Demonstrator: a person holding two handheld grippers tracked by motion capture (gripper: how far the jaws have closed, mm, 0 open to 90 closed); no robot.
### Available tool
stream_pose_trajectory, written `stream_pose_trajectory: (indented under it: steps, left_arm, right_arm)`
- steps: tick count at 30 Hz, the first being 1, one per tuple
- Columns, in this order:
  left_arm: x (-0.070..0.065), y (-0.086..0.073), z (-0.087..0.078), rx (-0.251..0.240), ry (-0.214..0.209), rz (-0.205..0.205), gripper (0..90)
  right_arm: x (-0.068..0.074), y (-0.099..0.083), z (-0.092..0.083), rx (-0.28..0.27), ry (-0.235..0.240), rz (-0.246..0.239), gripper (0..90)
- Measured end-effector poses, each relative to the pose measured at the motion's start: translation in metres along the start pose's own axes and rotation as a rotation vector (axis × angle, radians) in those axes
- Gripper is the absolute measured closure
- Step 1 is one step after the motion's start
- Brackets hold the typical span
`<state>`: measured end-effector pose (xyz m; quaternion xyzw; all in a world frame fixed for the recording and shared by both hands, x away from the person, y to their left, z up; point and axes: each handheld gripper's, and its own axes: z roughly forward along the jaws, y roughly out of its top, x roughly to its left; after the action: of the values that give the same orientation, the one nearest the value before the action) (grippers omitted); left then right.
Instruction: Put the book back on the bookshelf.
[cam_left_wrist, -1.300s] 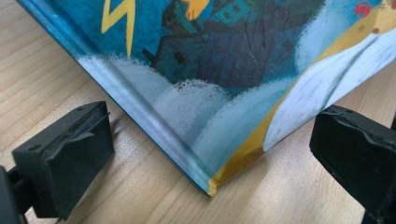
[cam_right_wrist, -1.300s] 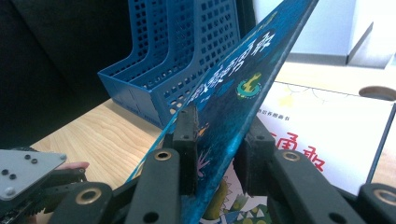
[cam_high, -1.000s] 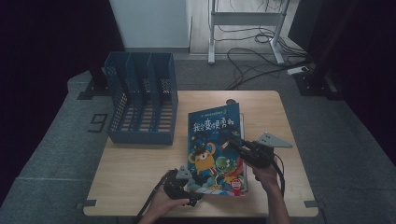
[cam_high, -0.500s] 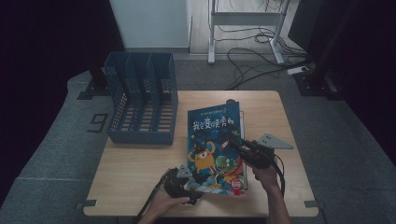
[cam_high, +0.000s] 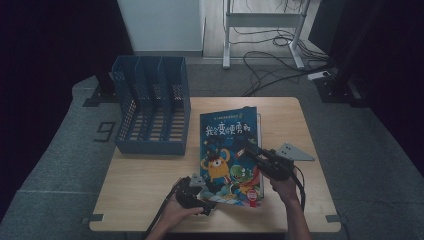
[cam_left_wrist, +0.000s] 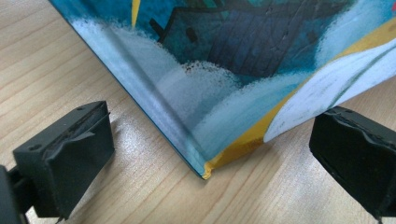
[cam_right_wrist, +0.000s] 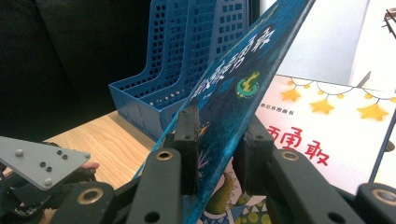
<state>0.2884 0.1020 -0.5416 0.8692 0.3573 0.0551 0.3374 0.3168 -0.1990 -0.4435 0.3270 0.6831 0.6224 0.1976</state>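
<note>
A colourful picture book (cam_high: 227, 145) lies on the wooden table (cam_high: 145, 180), spine to the left. My right gripper (cam_high: 248, 153) is shut on its front cover (cam_right_wrist: 243, 84), which stands lifted at a slant, with a white page of stars and red characters (cam_right_wrist: 322, 130) under it. At the book's near left corner (cam_left_wrist: 219, 107), my left gripper (cam_high: 202, 196) is open. Its black pads (cam_left_wrist: 70, 149) sit one on each side of that corner, clear of it, low over the table.
A blue slotted file holder (cam_high: 152, 105) stands on the table's far left, also behind the lifted cover (cam_right_wrist: 187, 56). The right gripper's grey three-cornered plate (cam_high: 295, 151) juts right of the book. Cables and a metal stand's legs lie on the floor beyond the table.
</note>
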Motion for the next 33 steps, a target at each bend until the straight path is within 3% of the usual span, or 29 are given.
stream_pose_trajectory:
  steps: [22, 31, 33]
  left_arm:
    - [-0.0028, -0.0047, -0.0041, 0.0, 0.015, -0.005, 1.8]
    - [-0.002, -0.0046, -0.003, -0.007, 0.016, -0.005, 0.9]
    - [-0.0008, -0.0044, -0.0023, -0.017, 0.028, -0.015, 0.9]
  right_arm:
    - [-0.0018, -0.0014, -0.0038, -0.002, 0.028, -0.023, 71.7]
    - [-0.002, -0.0018, -0.0047, -0.007, 0.027, -0.03, 71.6]
    - [-0.0009, -0.0009, -0.0048, -0.009, 0.008, -0.034, 71.5]
